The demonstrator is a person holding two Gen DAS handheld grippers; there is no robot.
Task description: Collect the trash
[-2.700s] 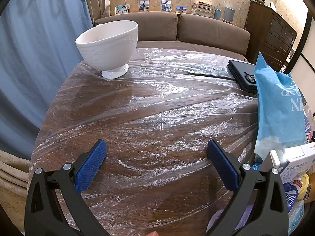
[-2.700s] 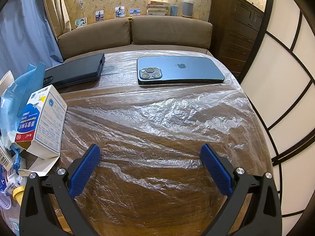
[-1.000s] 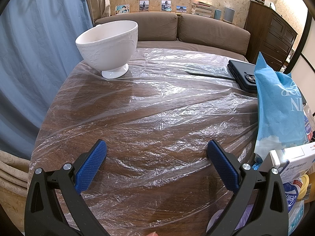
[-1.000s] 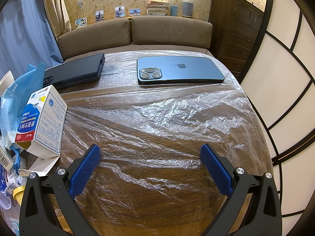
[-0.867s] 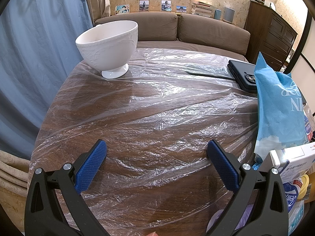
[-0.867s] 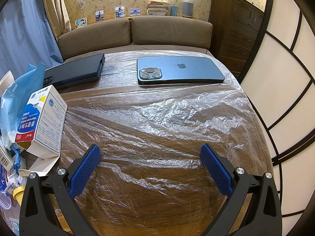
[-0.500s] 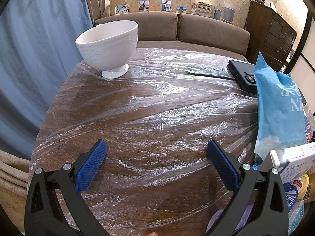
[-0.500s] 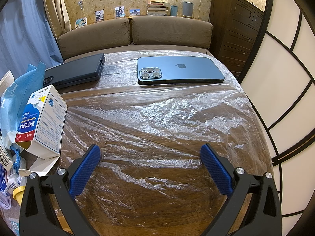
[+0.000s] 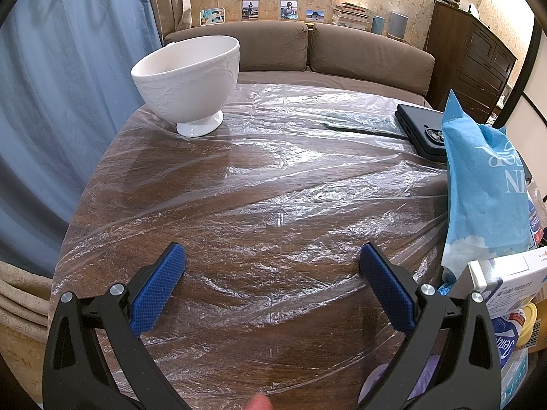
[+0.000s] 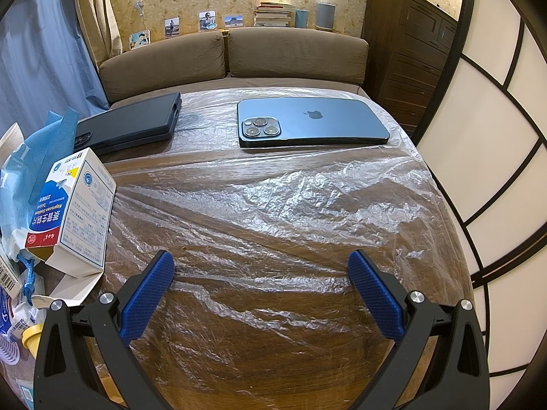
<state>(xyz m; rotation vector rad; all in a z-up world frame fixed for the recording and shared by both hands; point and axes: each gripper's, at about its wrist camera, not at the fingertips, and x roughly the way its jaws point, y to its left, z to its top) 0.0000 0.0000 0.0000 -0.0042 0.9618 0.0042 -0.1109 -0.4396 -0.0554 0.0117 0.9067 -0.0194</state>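
At the far left of the counter (image 9: 239,188), which is wrapped in crinkled clear plastic film (image 9: 290,225), a white footed bowl (image 9: 188,75) stands upright near the rim, with a blue curtain (image 9: 51,102) hanging just behind it. The left hand-held gripper (image 9: 273,259) hovers low over bare film, its blue-padded jaws spread wide with nothing between them.

To its right, between the two hand-held grippers, lies the trash: a tall blue plastic packet (image 9: 485,184) stands on end, and a white-and-blue medicine box (image 10: 73,212) leans tilted against it with one end flap open. Below the box sit smaller wrappers and a yellow cap (image 10: 30,335), too crowded to tell apart. Behind the pile a black case (image 10: 133,123) lies flat on the counter.

The right hand-held gripper (image 10: 261,266) also hovers over the film, jaws held wide apart and empty, with the medicine box just beside its left finger. Further back, a blue phone (image 10: 311,121) lies face down, well apart from the trash and near the black case. Beyond the counter runs a brown sofa (image 10: 232,58), and at the far right stands a dark wooden dresser (image 10: 410,44).
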